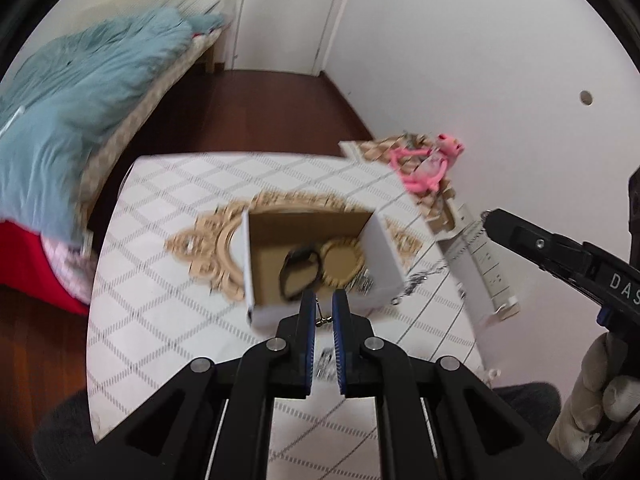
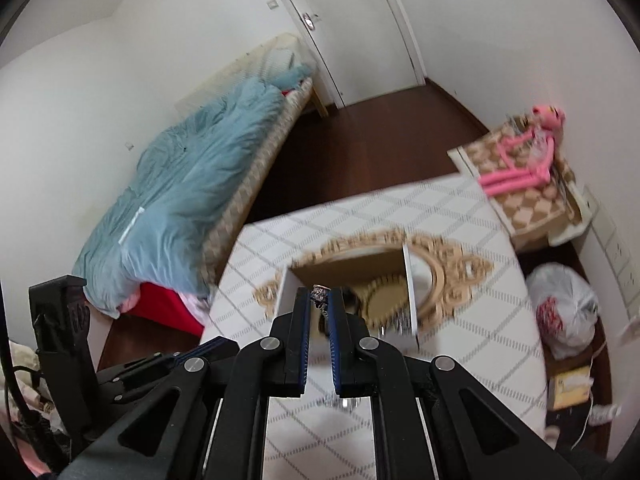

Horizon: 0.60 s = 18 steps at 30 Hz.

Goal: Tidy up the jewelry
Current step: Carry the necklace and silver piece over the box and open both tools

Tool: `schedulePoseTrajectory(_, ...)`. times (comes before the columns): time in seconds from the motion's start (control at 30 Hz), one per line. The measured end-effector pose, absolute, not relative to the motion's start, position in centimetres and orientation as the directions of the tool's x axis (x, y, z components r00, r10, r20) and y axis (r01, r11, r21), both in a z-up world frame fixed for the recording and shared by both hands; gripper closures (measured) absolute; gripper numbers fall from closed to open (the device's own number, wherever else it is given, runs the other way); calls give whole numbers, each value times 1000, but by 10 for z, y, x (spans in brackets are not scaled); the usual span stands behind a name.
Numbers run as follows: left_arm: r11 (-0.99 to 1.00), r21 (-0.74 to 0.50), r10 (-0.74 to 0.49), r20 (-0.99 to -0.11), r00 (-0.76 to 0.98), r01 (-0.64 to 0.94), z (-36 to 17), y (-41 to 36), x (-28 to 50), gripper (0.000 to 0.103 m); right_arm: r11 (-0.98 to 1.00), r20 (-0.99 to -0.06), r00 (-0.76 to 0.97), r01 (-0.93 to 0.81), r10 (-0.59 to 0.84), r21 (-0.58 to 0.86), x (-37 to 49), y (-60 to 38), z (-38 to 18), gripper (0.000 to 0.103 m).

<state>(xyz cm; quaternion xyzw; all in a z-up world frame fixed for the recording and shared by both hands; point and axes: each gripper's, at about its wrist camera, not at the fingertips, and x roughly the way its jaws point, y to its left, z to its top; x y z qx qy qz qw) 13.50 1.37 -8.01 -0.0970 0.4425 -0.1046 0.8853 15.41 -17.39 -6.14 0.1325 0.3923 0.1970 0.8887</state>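
Right wrist view is showing the right tongs [image 2: 320,304] pinching a small silvery ring [image 2: 321,293] at the very tips, hanging just over the near wall of the open cardboard box [image 2: 410,292]. From that ring, the box's opening is lying straight ahead and slightly below, so the coming move is likely turning on a short forward carry and a release over the brown floor of the box. The ring is looking tiny, with a glinting, faceted top; blur is hiding finer detail.

Left wrist view is showing the left tongs [image 1: 324,304] nearly pressed together on a thin gold-coloured piece [image 1: 322,320], perhaps an earring or clasp, its long axis running roughly crosswise between the blue pads [image 1: 307,312]. These tongs are also sitting at the box's near wall, so both hands are about equally near to it. Inside the box a black looped band [image 1: 298,274] is lying beside a small round gold-framed item [image 1: 342,262]. The box is resting on an ornate gold mirror frame [image 1: 208,240] on the checked desk [image 1: 160,300], with more silvery pieces [image 1: 420,278] scattered just right of the box.
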Motion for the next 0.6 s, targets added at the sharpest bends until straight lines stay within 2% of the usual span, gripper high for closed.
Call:
schedulePoseTrajectory(0.17, 943, -304, -328, -770, 547, 138, -75, 13, 182, 97, 887, -665, 588, -271, 460, 373, 199, -163, -51, 94)
schedulePoseTrajectory(0.4, 921, -376, -384, -836, 391, 99, -124, 18, 249, 97, 903, -770, 471, -240, 430, 357, 265, -147, -98, 94)
schedulePoseTrajectory(0.6, 946, -323, -313, -906, 286, 12, -161, 21, 283, 95, 906, -847, 325, -195, 421, 375, 302, -143, -144, 93)
